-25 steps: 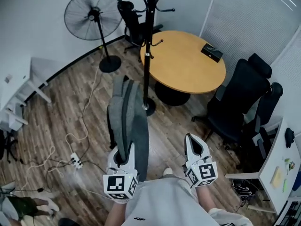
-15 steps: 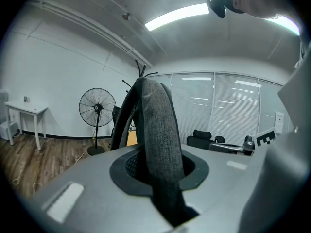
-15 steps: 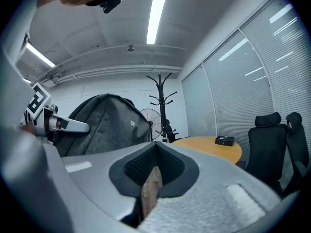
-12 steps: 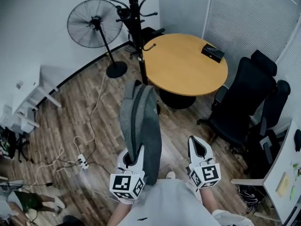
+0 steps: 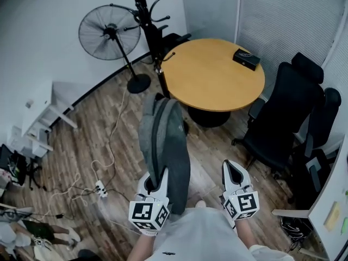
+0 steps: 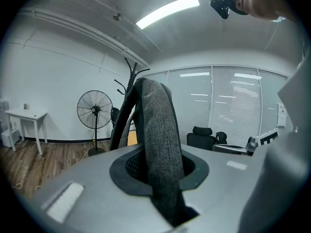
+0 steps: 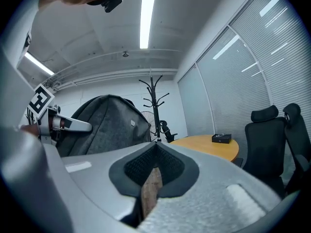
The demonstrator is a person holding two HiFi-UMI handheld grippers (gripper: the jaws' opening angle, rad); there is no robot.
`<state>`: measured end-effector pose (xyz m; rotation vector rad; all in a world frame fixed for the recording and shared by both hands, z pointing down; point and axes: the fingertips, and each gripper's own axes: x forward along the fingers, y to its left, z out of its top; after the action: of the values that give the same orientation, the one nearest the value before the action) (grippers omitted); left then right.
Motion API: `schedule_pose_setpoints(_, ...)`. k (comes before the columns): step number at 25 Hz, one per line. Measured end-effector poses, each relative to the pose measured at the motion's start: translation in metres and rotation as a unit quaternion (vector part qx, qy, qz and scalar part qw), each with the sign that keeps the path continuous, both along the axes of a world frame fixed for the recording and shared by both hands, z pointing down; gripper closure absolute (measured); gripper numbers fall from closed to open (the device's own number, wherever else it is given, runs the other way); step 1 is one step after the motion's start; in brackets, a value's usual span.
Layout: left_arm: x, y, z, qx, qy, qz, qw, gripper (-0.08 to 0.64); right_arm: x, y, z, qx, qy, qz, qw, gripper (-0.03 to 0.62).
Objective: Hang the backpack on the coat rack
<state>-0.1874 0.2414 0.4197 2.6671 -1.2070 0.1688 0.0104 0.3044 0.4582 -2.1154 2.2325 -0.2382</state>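
Your left gripper has its jaws clenched on the grey backpack; in the left gripper view a band of the bag's grey fabric runs straight through the black pads and rises ahead of the jaws, filling the middle of that view; from the head view the bag hangs in the air, stretching forward from the left jaws over the wooden floor. Your right gripper is beside the bag and apart from it; its jaws are drawn together with nothing between them, and only a sliver of floor shows through the slit behind the tips; in the right gripper view the backpack bulks to the left of those jaws, with your left gripper's marker cube at its edge.

The coat rack stands well ahead of both jaws, a black pole with curved hooks at the top; it is beyond the far end of the bag and not touching it. A round wooden worktop is ahead and to the right of the left jaws, just beside the rack's pole, with a small black box near its far edge; a standing fan is ahead and to the left of the rack; black office chairs are to the right of the right jaws.
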Motion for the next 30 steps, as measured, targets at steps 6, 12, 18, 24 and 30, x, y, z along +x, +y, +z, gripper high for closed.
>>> schedule_pose_setpoints(6,0.013,-0.012,0.005,-0.008,0.007,0.004,0.9999,0.460,0.003,-0.011,0.002,-0.013,0.008,-0.012,1.000,0.600)
schedule_pose_setpoints(12,0.027,-0.044,0.016,-0.021,0.014,0.016,0.9996,0.460,0.006,-0.042,-0.001,-0.018,0.038,-0.018,0.999,0.600)
schedule_pose_setpoints(18,0.053,-0.085,0.025,-0.039,0.018,0.032,0.9985,0.460,0.027,-0.077,-0.011,-0.019,0.041,-0.001,0.999,0.600)
schedule_pose_setpoints(24,0.062,-0.132,0.012,-0.043,0.034,0.054,0.9970,0.460,0.031,-0.126,-0.028,-0.016,0.053,0.016,0.998,0.600)
schedule_pose_setpoints(30,0.071,-0.179,-0.006,-0.026,0.045,0.089,0.9947,0.460,0.029,-0.174,-0.050,-0.001,0.066,0.036,0.997,0.600)
